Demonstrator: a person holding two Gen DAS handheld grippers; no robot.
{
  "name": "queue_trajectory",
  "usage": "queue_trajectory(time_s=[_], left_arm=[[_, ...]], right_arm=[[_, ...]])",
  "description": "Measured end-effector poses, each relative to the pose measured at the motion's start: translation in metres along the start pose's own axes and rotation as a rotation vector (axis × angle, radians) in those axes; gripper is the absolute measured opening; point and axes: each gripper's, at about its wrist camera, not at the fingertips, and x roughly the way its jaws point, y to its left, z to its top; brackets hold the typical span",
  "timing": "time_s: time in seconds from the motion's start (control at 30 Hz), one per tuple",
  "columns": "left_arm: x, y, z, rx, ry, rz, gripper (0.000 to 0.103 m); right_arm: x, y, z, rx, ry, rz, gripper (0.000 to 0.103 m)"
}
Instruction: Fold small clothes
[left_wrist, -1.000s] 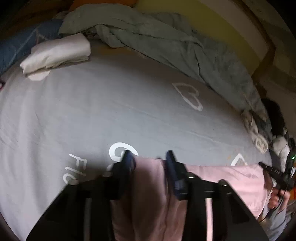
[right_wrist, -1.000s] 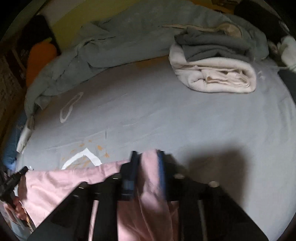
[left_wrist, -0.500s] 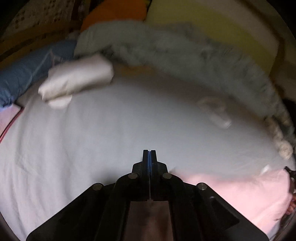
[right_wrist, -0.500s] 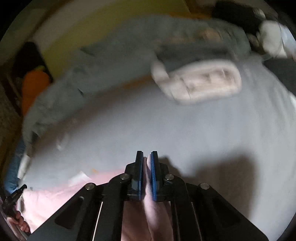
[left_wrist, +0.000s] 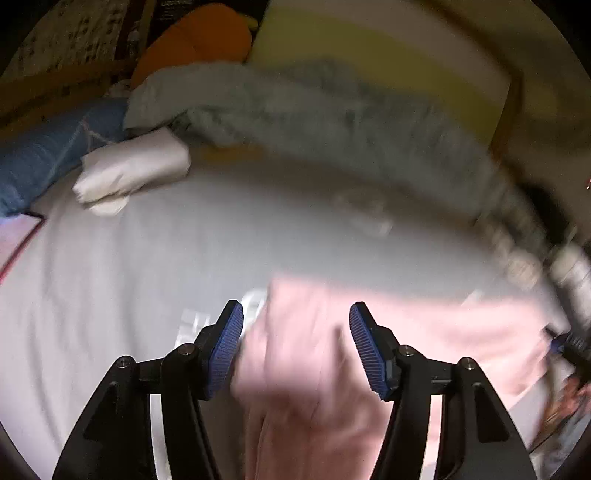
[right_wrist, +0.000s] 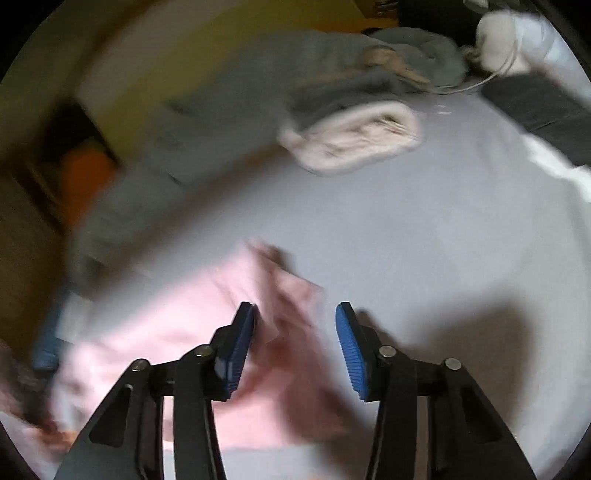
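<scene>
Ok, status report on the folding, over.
Left gripper and right gripper just opening, jaws apart. Pink garment released on the bed sheet. Nothing in the way.

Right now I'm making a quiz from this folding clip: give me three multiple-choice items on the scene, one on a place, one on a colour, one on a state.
1. Where does the white bundle lie in the left view?
A. between the fingers
B. far left on the sheet, by the grey blanket
C. on the pink garment

2. What colour are the pads of the right hand-held gripper?
A. red
B. blue
C. white

3. How does the left hand-held gripper stand?
A. shut on the garment
B. shut on nothing
C. open over the garment

Answers:
1 B, it sits at the far left beside the blanket's edge.
2 B, both ribbed pads are blue.
3 C, the pads stand apart, having just been opening, with the pink cloth loose below them.
</scene>
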Motion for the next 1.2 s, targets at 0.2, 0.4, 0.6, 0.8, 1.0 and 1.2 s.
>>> queue_trajectory(time_s=[0.2, 0.4, 0.6, 0.8, 1.0, 1.2], left_arm=[[0.006, -0.009, -0.038, 0.057, 0.035, 0.168, 0.059], [-0.046, -0.058, -0.06, 0.215, -0.178, 0.057, 0.063], [-0.047, -0.098, -0.081, 0.209, -0.251, -0.13, 0.065], [-0.023, -0.109, -0.105, 0.186, -0.224, -0.13, 0.065], [-0.017, -0.109, -0.122, 0.093, -0.191, -0.126, 0.054], [-0.015, -0.117, -0.123, 0.126, -0.176, -0.082, 0.014]], right_arm=[[-0.026, 0.015, -0.018, -0.108, -0.115, -0.21, 0.045], [-0.071, 0.066, -0.041, -0.267, -0.29, 0.004, 0.045], [-0.059, 0.12, -0.09, -0.459, -0.287, 0.1, 0.045], [-0.05, 0.147, -0.134, -0.555, -0.32, 0.037, 0.045], [-0.046, 0.155, -0.155, -0.591, -0.31, 0.024, 0.045], [-0.021, 0.137, -0.151, -0.5, -0.241, -0.108, 0.041]])
